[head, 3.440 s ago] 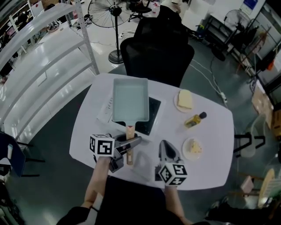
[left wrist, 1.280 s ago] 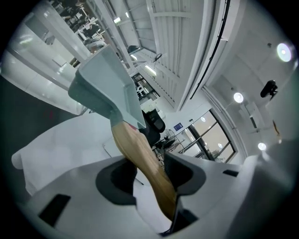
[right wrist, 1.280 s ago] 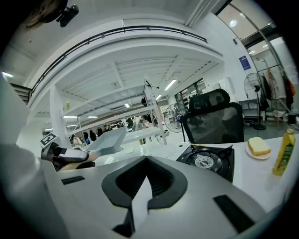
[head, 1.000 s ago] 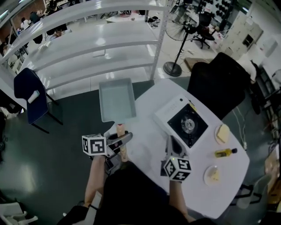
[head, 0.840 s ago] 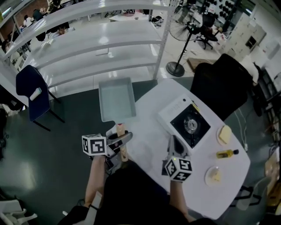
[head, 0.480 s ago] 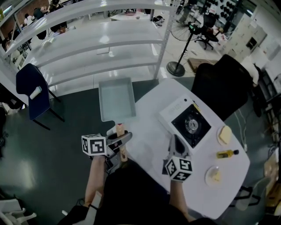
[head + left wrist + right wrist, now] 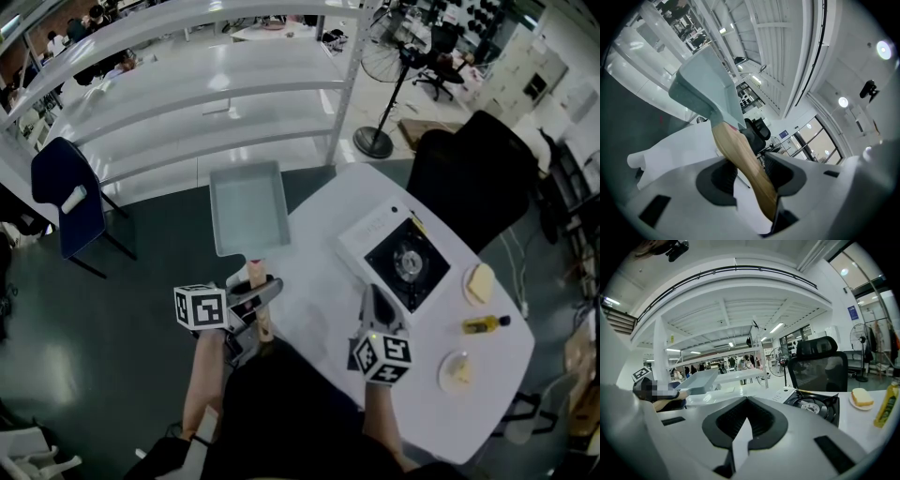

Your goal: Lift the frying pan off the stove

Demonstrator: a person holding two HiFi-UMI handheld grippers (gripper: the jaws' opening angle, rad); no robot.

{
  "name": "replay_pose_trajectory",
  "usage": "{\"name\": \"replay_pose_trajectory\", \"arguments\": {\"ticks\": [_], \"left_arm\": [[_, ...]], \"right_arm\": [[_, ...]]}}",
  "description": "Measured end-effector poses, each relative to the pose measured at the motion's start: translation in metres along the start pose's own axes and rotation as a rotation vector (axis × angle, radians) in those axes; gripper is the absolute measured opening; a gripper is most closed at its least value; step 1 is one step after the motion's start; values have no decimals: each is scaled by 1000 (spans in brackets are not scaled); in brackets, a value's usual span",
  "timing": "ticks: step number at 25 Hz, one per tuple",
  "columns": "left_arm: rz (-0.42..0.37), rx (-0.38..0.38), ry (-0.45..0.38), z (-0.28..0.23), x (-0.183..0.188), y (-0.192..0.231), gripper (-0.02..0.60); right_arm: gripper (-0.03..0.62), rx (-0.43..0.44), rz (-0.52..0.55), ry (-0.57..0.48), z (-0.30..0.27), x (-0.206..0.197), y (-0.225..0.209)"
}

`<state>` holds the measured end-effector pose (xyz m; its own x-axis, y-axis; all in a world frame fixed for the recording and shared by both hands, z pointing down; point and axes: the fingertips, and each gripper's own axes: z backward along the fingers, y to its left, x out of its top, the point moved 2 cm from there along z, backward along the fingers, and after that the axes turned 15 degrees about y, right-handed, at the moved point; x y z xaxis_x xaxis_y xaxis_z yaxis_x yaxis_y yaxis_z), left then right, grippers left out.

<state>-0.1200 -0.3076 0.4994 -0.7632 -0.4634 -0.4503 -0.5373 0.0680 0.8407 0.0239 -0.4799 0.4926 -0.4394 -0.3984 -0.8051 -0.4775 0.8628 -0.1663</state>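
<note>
White table (image 7: 319, 277); left gripper (image 7: 749, 171) jaws clamp wooden handle (image 7: 727, 140) of rectangular pan (image 7: 248, 206); right gripper (image 7: 377, 304) jaws together.

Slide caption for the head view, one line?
Left gripper holds the pale teal rectangular frying pan by its wooden handle, clear of the white tabletop gas stove.

Left tongs (image 7: 749, 169) clamped; right tongs (image 7: 747, 403) closed, empty.
</note>
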Motion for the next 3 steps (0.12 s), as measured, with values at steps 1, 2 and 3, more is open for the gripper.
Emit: {"name": "replay_pose_trajectory", "arguments": {"ticks": [1, 2, 3], "left_arm": [[2, -1, 0, 0, 0, 0, 179], [3, -3, 0, -1, 1, -1, 179], [5, -4, 0, -1, 1, -1, 179]], "right_arm": [[5, -1, 1, -1, 0, 1, 0], [5, -1, 2, -2, 0, 2, 1], [5, 0, 3, -3, 0, 3, 1]]}}
